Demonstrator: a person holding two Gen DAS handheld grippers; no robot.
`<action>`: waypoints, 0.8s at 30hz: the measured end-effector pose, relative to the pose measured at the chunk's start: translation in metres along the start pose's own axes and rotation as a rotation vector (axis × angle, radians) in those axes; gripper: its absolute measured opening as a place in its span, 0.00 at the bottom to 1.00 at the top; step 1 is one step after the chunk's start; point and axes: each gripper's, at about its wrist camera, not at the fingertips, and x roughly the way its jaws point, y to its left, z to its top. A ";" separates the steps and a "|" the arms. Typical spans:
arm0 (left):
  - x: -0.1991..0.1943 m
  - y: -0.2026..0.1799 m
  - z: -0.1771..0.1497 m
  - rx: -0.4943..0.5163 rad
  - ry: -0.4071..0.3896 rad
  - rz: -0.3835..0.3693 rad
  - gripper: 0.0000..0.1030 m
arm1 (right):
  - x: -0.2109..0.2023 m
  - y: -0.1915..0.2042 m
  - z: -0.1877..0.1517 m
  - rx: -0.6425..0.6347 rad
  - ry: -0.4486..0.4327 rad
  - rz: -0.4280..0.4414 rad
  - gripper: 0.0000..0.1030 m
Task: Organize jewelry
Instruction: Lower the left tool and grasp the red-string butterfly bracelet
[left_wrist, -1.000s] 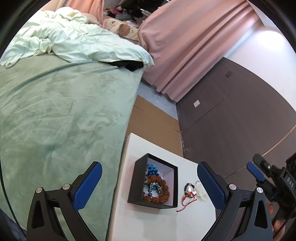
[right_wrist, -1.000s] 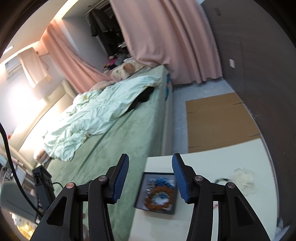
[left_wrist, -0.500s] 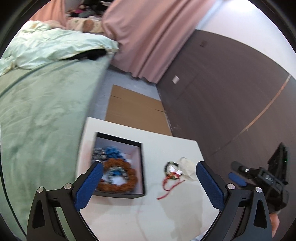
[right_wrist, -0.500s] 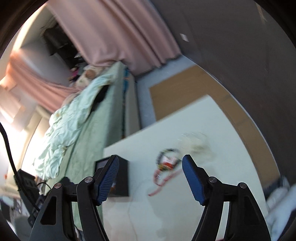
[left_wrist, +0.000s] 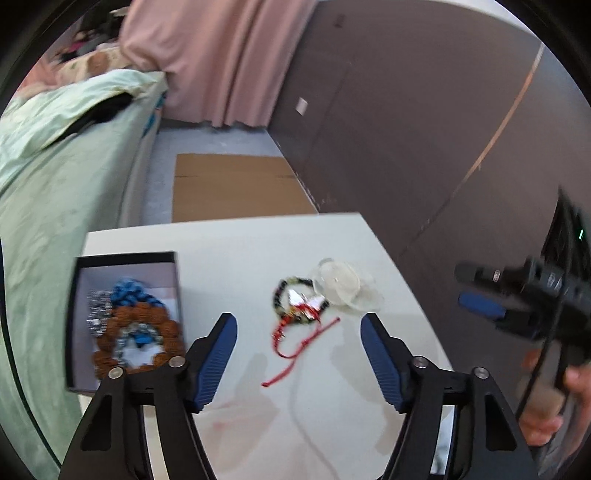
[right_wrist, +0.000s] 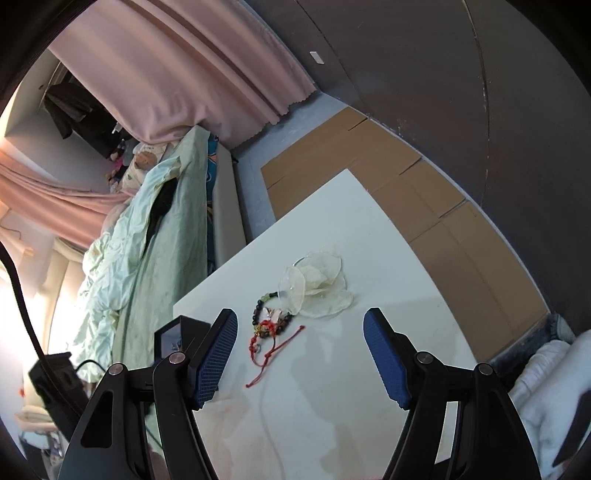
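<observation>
Both the left claw (left_wrist: 299, 334) and the right claw (right_wrist: 301, 332) hang spread and empty over one dark beaded bracelet (left_wrist: 295, 301) tangled with one red cord (left_wrist: 295, 347) on the white table (left_wrist: 258, 251), one clear pouch (left_wrist: 341, 288) touching it, one black box (left_wrist: 125, 317) of jewelry apart on the left.

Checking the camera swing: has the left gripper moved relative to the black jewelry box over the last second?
Yes. The left gripper shifted right, from over the black jewelry box to the red-corded bead bracelet.
</observation>
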 end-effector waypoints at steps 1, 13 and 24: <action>0.005 -0.004 -0.001 0.015 0.007 -0.003 0.66 | 0.000 -0.001 0.001 0.000 0.001 0.002 0.69; 0.073 -0.027 -0.012 0.076 0.142 0.034 0.52 | 0.007 -0.018 0.015 -0.058 0.080 0.011 0.69; 0.106 -0.034 -0.018 0.142 0.202 0.083 0.36 | 0.024 -0.019 0.022 -0.054 0.110 -0.007 0.69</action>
